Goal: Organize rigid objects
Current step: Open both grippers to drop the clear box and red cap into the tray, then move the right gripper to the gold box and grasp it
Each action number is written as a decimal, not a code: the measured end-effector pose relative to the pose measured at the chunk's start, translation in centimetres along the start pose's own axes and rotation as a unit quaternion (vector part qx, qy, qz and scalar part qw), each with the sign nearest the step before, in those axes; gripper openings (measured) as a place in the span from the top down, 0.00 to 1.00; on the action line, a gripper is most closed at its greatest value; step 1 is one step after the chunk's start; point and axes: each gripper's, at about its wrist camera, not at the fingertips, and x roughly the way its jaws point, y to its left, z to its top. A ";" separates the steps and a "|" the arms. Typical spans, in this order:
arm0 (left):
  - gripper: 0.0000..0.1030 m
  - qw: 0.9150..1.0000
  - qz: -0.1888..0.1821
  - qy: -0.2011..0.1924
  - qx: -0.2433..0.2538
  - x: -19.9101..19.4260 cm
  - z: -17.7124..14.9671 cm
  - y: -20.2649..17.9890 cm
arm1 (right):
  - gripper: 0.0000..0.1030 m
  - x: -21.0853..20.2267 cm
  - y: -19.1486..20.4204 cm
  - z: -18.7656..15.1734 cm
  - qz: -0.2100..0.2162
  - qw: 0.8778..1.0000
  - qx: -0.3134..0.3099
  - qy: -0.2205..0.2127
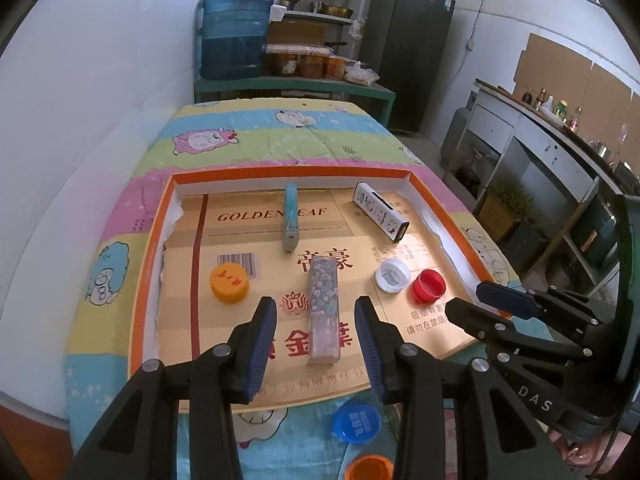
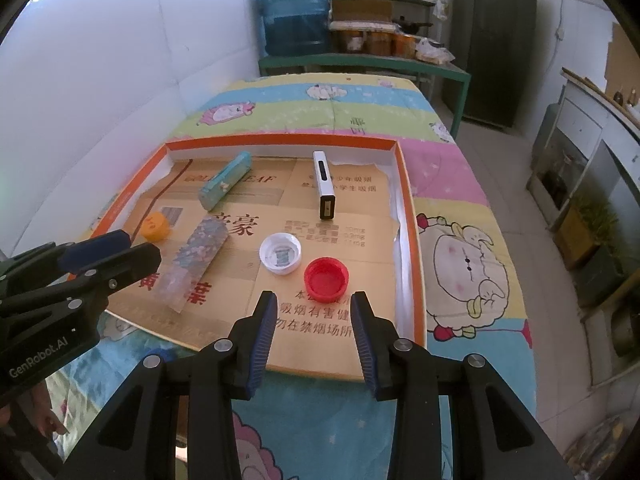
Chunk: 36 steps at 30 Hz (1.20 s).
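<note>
A shallow orange-rimmed tray (image 1: 138,308) (image 2: 412,240) lined with cardboard holds a yellow cap (image 1: 229,282) (image 2: 155,226), a long floral box (image 1: 323,292) (image 2: 196,260), a teal case (image 1: 291,216) (image 2: 226,180), a white printed box (image 1: 382,212) (image 2: 325,186), a white cap (image 1: 393,275) (image 2: 280,254) and a red cap (image 1: 429,286) (image 2: 326,278). My left gripper (image 1: 315,306) (image 2: 142,244) hovers open over the floral box, its pads clear of it. My right gripper (image 2: 313,300) (image 1: 466,298) hovers open just short of the red cap, holding nothing.
A blue cap (image 1: 356,422) and an orange cap (image 1: 368,468) lie on the cartoon quilt (image 2: 460,264) in front of the tray. A big water jug (image 1: 236,32), shelves and a dark cabinet (image 1: 408,48) stand behind. A hand (image 2: 48,424) shows at the lower left.
</note>
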 end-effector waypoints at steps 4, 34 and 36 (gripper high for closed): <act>0.61 1.000 0.001 -0.006 0.001 -1.0 -0.3 -0.1 | 0.62 -0.8 0.3 -0.3 -0.001 1.000 -0.001 -0.004; 0.61 1.000 -0.002 -0.024 -0.011 -6.2 -4.0 0.4 | 0.62 -6.1 3.0 -3.7 -0.005 1.000 -0.016 -0.020; 0.61 1.000 -0.002 -0.023 -0.013 -6.3 -4.4 0.5 | 0.62 -6.3 3.2 -4.0 -0.005 1.000 -0.017 -0.020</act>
